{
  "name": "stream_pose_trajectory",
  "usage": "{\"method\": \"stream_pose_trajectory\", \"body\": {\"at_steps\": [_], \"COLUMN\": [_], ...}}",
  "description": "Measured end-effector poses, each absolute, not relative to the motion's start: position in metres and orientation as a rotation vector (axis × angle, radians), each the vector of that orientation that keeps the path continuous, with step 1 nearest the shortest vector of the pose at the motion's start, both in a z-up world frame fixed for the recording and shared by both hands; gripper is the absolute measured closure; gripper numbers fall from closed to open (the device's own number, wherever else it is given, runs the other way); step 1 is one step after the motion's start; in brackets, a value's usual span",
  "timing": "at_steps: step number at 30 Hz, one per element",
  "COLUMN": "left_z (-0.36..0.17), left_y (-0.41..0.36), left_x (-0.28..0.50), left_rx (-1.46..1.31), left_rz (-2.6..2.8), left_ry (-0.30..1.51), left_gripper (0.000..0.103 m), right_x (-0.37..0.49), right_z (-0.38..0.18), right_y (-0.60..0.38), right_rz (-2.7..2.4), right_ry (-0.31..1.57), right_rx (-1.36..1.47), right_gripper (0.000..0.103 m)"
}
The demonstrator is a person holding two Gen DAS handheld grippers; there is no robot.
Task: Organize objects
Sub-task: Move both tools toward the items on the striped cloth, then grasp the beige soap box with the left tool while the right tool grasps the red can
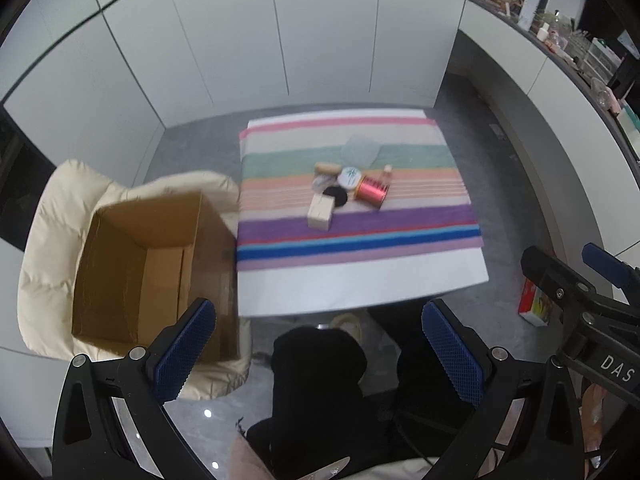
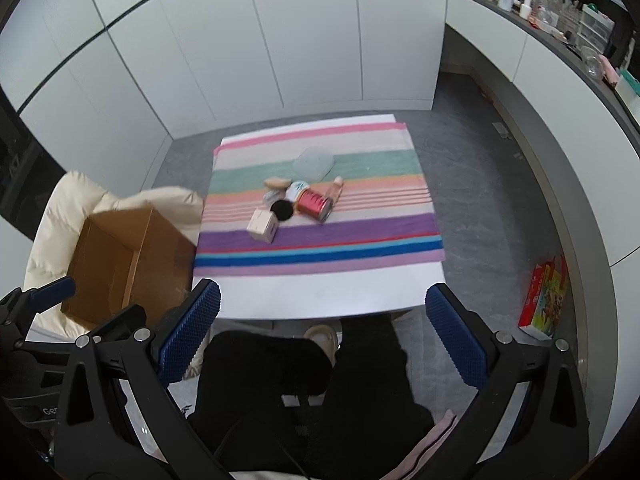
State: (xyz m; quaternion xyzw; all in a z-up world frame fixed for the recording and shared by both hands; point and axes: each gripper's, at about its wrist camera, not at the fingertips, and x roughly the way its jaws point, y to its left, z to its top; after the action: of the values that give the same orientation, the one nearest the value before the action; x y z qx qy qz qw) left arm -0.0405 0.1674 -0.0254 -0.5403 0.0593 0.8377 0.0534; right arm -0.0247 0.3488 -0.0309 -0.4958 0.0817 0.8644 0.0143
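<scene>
Hovering wide open, both tools (image 1: pixel 316 344) (image 2: pixel 322 332) sit near; pile (image 2: pixel 298 204) lies far ahead, box (image 1: pixel 148 264) left, nearer left tool.

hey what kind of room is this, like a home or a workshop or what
Probably a room in a home: plain white cabinet doors, a cluttered counter with bottles, and a small table under a striped cloth, beside a cardboard box on a cushioned seat.
</scene>
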Motion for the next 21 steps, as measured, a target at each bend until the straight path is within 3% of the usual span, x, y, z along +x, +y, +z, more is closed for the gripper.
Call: {"method": "stream_pose_trajectory", "body": {"at_steps": [6,11,15,21], "left_z": [-0.032,-0.049,-0.068,-0.100], "left_y": [0.186,0.192,0.188,0.181], "left_x": [-0.053,-0.067,-0.080,-0.108], "left_rx": [-1.606,-1.562,-1.533,-1.540], "left_rz": [2.532,2.600,2.585,2.547], "left_ry": [0.097,0.139,0.080,0.022], "left_gripper": [0.000,0.000,0.010,0.009], "right_x": [-0.030,-0.033,-0.044,-0.060], "right_z": [-0.033,-0.041,-0.054,-0.081], "right_y": [0.380,0.398,0.402,0.399], "right_rz": [2.680,2.706,2.737,2.870], "right_ry": [0.245,0.281,0.249,0.307], "right_rx": [-1.498,-1.407,-1.356,-1.301], "right_gripper": [0.000,0.000,0.000,0.000]}}
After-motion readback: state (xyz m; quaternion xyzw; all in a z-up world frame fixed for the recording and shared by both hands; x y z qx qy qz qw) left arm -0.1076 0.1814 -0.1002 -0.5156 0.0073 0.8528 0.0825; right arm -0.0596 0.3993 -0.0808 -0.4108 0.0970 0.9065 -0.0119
